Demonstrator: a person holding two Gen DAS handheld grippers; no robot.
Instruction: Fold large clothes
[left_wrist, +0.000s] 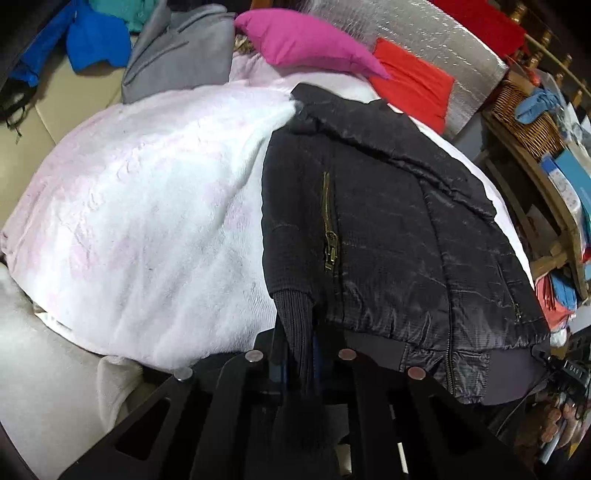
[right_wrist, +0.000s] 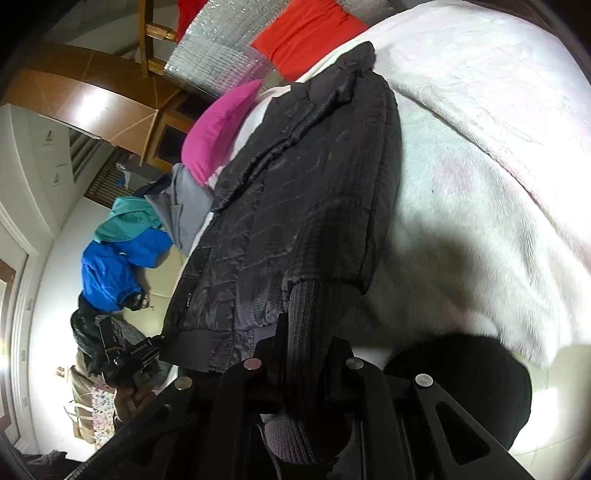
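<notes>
With each hand-held gripper (left_wrist: 301, 354) (right_wrist: 306, 354) clamped only on a ribbed cuff (left_wrist: 295, 314) (right_wrist: 314, 314), the heavy black jacket (left_wrist: 388, 229) (right_wrist: 295, 206) could be slipped loose if lifted.

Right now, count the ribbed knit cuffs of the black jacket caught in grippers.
2. One cuff is pinched in the left gripper; the other cuff is pinched in the right gripper. Both sit at the black jacket hem.

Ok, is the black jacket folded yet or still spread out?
Partly folded: the jacket lies narrow on the blanket, sides turned in, full length.
</notes>
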